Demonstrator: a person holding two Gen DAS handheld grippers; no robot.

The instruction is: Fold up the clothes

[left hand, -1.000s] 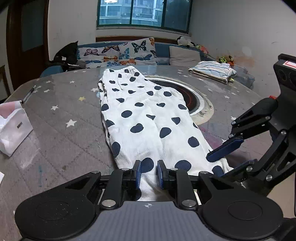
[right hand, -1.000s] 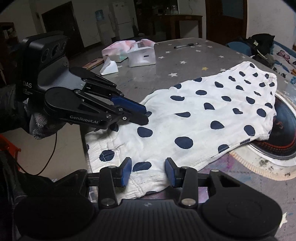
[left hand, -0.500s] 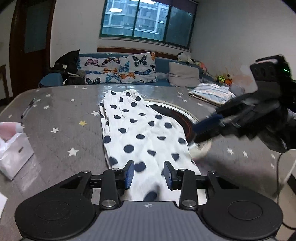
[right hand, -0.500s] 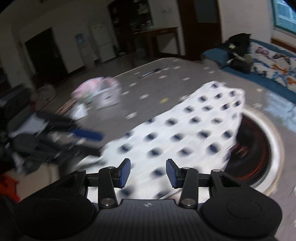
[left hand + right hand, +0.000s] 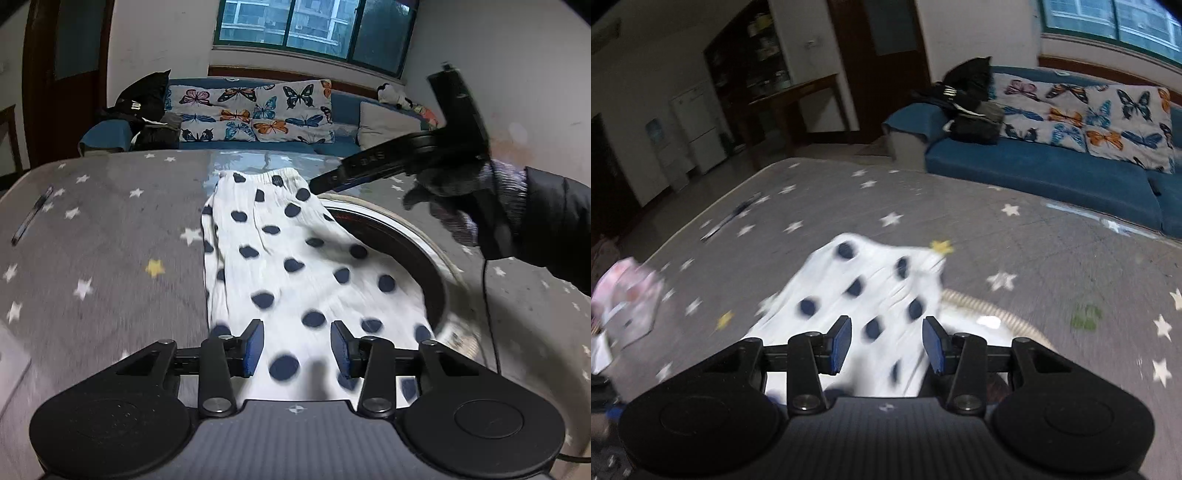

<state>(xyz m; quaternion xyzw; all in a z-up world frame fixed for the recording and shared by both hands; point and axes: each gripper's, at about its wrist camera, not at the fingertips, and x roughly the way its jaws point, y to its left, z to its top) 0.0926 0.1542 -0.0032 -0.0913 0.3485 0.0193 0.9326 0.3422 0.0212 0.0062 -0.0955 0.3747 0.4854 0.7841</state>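
The polka-dot garment point(image 5: 295, 266) lies stretched out long on the star-print table point(image 5: 110, 240), its far elastic end near the couch side and one edge draped over the round inset plate point(image 5: 406, 243). The left gripper point(image 5: 297, 347) hangs over the near end, jaws apart, holding nothing; the right gripper point(image 5: 886, 345) is spread wide and empty too, over the far end. Looks like mid-fold repositioning, so the next grab probably needs a clean pinch on an edge.

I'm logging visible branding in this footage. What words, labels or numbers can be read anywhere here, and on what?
None reads clearly.
White lettering on the black garment on the sofa: too small to read.
Embossed lettering on the right gripper's arm, seen from the left wrist: blurred, illegible.
The polka-dot garment and star-print table cover carry only patterns.
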